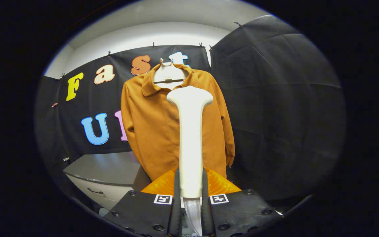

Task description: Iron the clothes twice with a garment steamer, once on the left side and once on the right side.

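The hand-held gripper (190,187) is gripping the steamer (189,131) upright between both fingers, its head reaching toward the shirt (153,131) hanging beyond.

Garment steamer (189,131): smooth plastic, soft satin sheen, no texture; a ribbed translucent hose (192,214) leaves its lower end. Tongs (189,200) clamp the handle from both sides, fingers pressed against it; their housing looks like matt hard plastic with dark screws and small printed paper-like marker squares.

Shirt (153,131): woven cloth, matt, slightly brushed look, gentle folds along the sleeves, small buttons down the front. Hanger (168,75): smooth plastic, faintly glossy.

Booth wall (285,115): matt cloth, creased, held up by small clips.

Counter (107,168): smooth, dull grey top; the front below is smooth painted-looking, with a dark handle.
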A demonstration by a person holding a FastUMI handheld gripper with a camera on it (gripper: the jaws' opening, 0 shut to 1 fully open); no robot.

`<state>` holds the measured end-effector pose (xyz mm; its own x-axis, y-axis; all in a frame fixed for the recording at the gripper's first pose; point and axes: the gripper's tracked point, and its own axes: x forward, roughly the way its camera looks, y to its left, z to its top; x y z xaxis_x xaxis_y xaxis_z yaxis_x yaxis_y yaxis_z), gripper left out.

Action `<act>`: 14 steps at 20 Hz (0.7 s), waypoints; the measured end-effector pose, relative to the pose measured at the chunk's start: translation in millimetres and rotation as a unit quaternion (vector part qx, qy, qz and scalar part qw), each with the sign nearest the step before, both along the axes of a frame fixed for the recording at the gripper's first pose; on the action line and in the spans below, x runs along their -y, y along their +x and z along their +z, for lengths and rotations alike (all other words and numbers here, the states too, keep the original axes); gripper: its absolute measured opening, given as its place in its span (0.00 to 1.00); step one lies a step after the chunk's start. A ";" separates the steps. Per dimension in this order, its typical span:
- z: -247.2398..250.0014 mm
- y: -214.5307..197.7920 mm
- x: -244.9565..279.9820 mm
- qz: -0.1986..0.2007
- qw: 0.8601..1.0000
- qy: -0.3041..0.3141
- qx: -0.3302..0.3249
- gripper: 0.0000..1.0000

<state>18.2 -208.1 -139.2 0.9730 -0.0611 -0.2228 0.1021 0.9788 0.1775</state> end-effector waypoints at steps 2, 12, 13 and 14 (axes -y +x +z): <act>19.5 0.8 -14.6 0.004 1.000 -0.002 0.008 0.27; 80.2 -1.2 -108.5 0.057 0.998 -0.008 0.040 0.27; 83.6 -1.6 -118.2 0.064 0.997 -0.009 0.042 0.27; 86.7 -3.4 -127.8 0.069 0.997 -0.010 0.045 0.27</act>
